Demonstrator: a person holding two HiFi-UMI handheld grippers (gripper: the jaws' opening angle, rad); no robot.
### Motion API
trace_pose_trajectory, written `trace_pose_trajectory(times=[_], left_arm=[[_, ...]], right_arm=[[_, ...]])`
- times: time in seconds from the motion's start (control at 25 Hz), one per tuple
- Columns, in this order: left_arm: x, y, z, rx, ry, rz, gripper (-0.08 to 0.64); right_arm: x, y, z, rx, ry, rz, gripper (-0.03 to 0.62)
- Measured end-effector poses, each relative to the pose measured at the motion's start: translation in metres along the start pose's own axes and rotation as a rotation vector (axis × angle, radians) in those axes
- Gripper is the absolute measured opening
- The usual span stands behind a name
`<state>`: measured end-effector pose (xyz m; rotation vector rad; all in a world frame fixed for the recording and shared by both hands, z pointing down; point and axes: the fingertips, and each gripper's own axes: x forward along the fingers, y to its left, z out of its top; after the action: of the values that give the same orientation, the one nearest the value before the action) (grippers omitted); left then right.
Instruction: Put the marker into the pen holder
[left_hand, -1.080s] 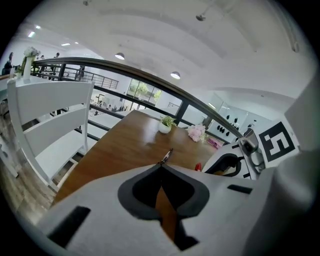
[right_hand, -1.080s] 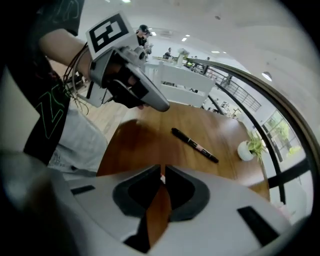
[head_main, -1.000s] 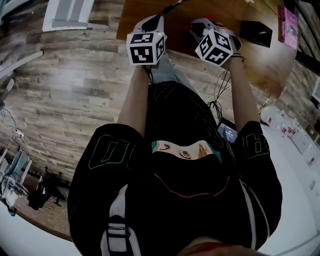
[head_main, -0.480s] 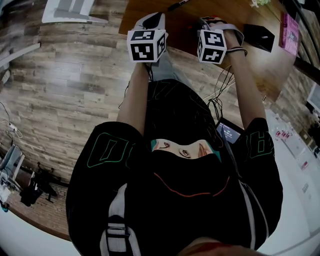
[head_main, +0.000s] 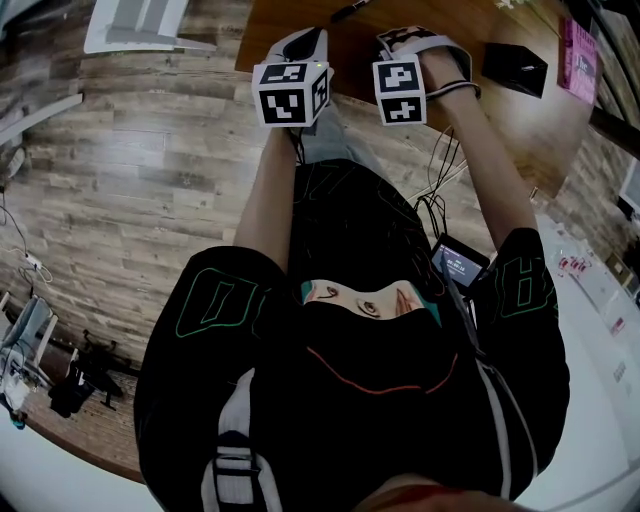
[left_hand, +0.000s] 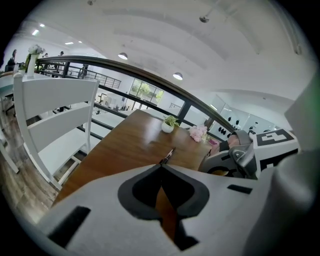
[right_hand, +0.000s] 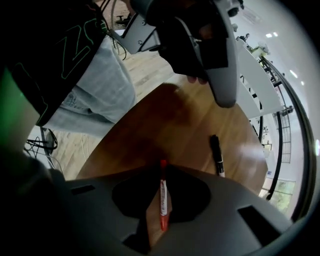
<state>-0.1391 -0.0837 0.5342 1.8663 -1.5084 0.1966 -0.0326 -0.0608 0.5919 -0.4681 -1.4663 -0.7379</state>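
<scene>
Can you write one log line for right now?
left gripper: shut, empty | right gripper: shut on red marker | black marker: lying on table

head view: left cube (head_main: 290, 94) and right cube (head_main: 400, 90) hide my jaws and the marker (right_hand: 163, 200) | black pen (head_main: 352, 10) cut by top edge | left gripper view: jaws cover its near end

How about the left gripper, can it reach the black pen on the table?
Probably yes. The black pen lies on the table just ahead of the left gripper, with nothing between them. Its jaws are shut, though, so they would have to open first. The right gripper holds a red marker.
</scene>
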Motion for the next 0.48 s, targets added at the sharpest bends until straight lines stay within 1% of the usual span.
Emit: trace_pose_trajectory(times=[0.12,0.2,0.32,0.48], left_arm=[[0.001,-0.003,0.002,0.013,0.004,-0.006,0.009],[0.003,-0.005,0.003,0.025,0.008,-0.013,0.009],[0.007,-0.012,0.003,0.047,0.021,-0.031,0.009],[0.013,-0.026,0.0,0.063,0.044,-0.061,0.009]], right_arm=[[-0.001,-0.001,0.0,0.08,-0.025,0.02,0.044],[-0.002,-0.003,0.0,0.132,-0.043,0.016,0.044],[-0.006,-0.006,-0.001,0.215,-0.062,-0.012,0.043],[-0.015,-0.011,-0.006,0.385,-0.134,-0.053,0.043]])
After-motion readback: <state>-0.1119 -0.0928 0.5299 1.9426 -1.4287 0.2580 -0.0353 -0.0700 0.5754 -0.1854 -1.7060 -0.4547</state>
